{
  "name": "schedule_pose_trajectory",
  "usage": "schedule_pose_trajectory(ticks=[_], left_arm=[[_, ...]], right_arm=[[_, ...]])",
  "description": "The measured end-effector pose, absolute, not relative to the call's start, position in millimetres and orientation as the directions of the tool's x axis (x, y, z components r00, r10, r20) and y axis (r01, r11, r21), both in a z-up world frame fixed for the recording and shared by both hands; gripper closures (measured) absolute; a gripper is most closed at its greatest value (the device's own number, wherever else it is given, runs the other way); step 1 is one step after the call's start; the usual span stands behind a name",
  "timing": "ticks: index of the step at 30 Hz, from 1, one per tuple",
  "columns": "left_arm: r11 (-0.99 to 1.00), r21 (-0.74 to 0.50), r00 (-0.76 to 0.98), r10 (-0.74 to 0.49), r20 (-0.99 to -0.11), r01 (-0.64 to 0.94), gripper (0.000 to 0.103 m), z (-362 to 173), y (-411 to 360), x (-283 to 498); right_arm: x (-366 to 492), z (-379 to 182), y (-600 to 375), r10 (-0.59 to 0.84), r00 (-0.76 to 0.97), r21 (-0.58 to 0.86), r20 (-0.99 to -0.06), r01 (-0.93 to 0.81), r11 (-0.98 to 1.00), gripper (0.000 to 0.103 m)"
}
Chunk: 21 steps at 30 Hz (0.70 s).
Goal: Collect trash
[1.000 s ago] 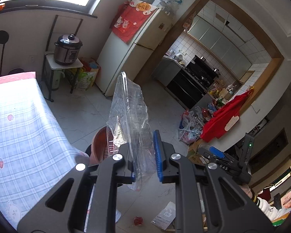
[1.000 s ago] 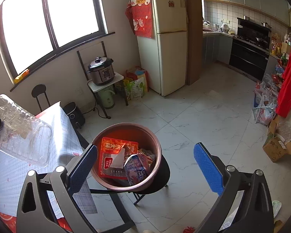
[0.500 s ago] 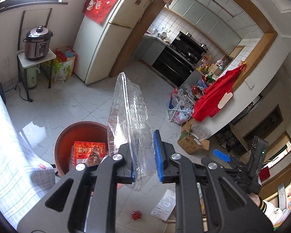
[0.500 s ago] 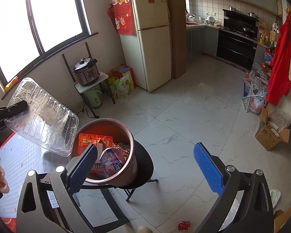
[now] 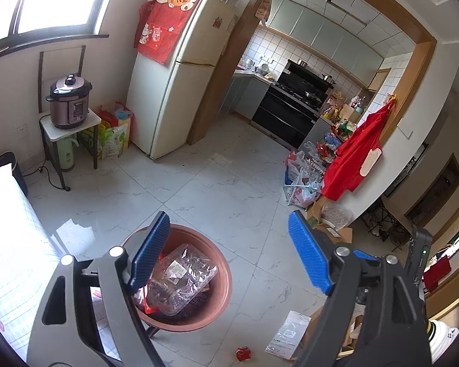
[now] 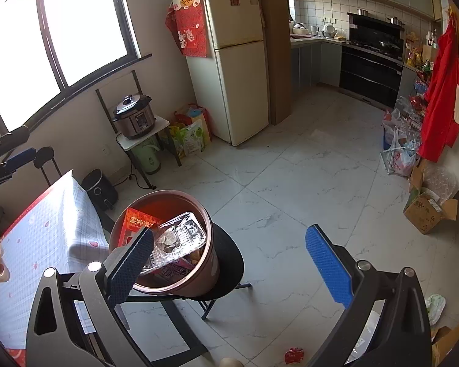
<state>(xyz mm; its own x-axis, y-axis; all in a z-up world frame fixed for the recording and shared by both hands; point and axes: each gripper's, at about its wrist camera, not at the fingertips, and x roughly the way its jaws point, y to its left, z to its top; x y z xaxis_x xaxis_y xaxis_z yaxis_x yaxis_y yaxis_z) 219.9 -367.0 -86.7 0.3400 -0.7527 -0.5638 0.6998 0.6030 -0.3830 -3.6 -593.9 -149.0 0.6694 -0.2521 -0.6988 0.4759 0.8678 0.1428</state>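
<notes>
A clear plastic tray [image 5: 180, 278] lies in the round brown bin [image 5: 222, 302] on top of a red packet and other wrappers. My left gripper [image 5: 229, 257] is open and empty above the bin. In the right wrist view the bin [image 6: 199, 281] stands on a black stool [image 6: 229, 263], with the clear tray [image 6: 176, 244] and the red packet [image 6: 137, 223] inside. My right gripper [image 6: 229, 266] is open and empty, just right of the bin. The left gripper also shows in the right wrist view [image 6: 6, 156] at the far left edge.
A table with a checked cloth [image 6: 46, 229] is left of the bin. On the floor lie a small red wrapper [image 5: 243, 353], a white packet [image 5: 286, 335] and a cardboard box [image 6: 428, 211]. A fridge [image 5: 174, 76] and a rice cooker [image 5: 69, 101] on a stand are at the back.
My left gripper has opened and let go of the clear plastic tray, which has dropped into the brown bin. The right gripper stays open and has barely moved.
</notes>
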Motion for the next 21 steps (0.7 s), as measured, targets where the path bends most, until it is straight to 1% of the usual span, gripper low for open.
schedule_pose_trajectory(ticks=[6,9,12,16,21], left_arm=[[0.646,-0.322,0.411,-0.719,-0.561,0.692,0.012,-74,-334,208],[0.682,-0.299,0.452,-0.690,-0.566,0.667,0.009,-70,-314,202],[0.734,-0.263,0.519,-0.644,-0.562,0.626,0.006,-65,-290,190],[0.791,-0.247,0.581,-0.587,-0.564,0.559,0.006,-63,-254,171],[0.848,-0.189,0.637,-0.502,-0.585,0.494,0.006,-58,-208,151]], right_arm=[[2,-133,-575,-0.247,0.690,0.127,-0.680,0.443,0.888,0.006],[6,-125,-562,-0.226,0.706,0.123,-0.671,0.407,0.905,0.006],[10,-116,-548,-0.217,0.712,0.089,-0.668,0.366,0.926,0.006],[11,-101,-526,-0.194,0.726,0.079,-0.660,0.324,0.943,0.006],[-1,-79,-484,-0.200,0.766,0.058,-0.611,0.295,0.954,0.006]])
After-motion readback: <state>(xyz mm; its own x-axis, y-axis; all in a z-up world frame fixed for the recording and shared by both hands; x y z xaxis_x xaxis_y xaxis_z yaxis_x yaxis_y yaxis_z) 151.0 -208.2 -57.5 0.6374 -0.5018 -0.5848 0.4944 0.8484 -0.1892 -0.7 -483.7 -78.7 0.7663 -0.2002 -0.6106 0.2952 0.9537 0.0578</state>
